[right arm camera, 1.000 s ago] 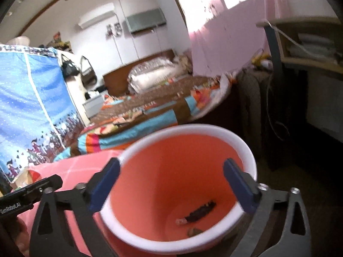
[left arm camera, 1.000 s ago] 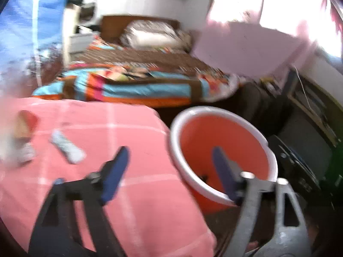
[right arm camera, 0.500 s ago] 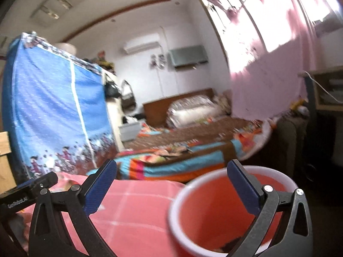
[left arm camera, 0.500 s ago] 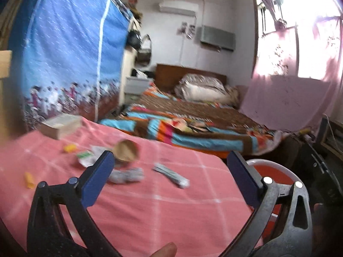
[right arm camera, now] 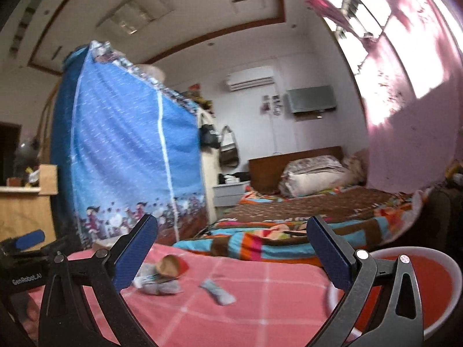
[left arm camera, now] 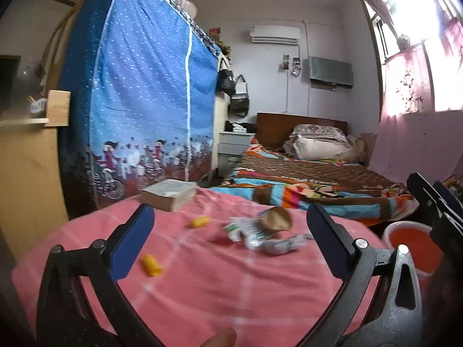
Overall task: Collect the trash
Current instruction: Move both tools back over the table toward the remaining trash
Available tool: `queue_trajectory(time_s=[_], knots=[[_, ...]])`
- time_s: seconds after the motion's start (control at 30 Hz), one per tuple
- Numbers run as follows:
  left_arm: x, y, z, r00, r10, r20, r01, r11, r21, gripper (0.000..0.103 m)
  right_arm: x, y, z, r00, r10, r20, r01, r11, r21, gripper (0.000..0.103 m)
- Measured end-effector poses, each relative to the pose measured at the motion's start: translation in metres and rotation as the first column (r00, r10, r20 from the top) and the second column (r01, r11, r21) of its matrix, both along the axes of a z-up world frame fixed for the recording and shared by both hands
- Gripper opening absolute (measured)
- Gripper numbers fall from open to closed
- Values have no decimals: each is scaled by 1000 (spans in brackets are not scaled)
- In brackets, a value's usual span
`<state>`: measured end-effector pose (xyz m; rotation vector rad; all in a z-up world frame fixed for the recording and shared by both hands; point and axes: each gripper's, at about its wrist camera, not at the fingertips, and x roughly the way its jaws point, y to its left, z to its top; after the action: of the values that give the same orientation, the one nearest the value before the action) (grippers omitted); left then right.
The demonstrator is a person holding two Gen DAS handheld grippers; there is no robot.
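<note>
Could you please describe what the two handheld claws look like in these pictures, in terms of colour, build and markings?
Both the left claw and the right claw have black, open-framed arms joined with silver rivets, and each ends in flat rectangular fingers faced with dark blue pads. In the right wrist view, the left claw's black body carries white lettering, GenRobot.AI. No cables or sleeves show.
</note>
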<state>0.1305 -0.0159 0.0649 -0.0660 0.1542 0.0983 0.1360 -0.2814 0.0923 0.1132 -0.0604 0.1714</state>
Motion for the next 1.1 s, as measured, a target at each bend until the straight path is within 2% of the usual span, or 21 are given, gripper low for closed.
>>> queue_trajectory(time_s=[0.37, 0.47, 0.6, 0.77, 0.83, 0.93, 1.07, 1.1], knots=[[-8, 39, -4, 996, 83, 8, -84, 994, 64, 103, 19, 48, -11, 996, 83, -36, -86, 993, -83, 103], [2, 48, -8, 993, 100, -56, -97, 994, 55, 103, 30, 56, -13, 992, 105, -71, -111, 989, -93, 103], [17, 57, -17, 984, 109, -139, -108, 994, 16, 103, 51, 67, -19, 976, 142, -162, -160, 982, -104, 103], [36, 68, -30, 961, 98, -260, -113, 993, -44, 103, 70, 82, -29, 948, 171, -268, -215, 966, -144, 103], [44, 73, -37, 945, 81, -317, -112, 991, -79, 102, 80, 92, -33, 929, 176, -326, -240, 957, -166, 103], [52, 79, -45, 925, 52, -377, -105, 987, -120, 94, 97, 103, -42, 885, 198, -421, -290, 943, -166, 103], [67, 82, -55, 885, 18, -465, -99, 984, -150, 75, 120, 112, -55, 812, 210, -545, -339, 929, -147, 102], [70, 82, -58, 872, 9, -489, -99, 982, -159, 70, 125, 115, -58, 793, 209, -572, -347, 927, -142, 98]])
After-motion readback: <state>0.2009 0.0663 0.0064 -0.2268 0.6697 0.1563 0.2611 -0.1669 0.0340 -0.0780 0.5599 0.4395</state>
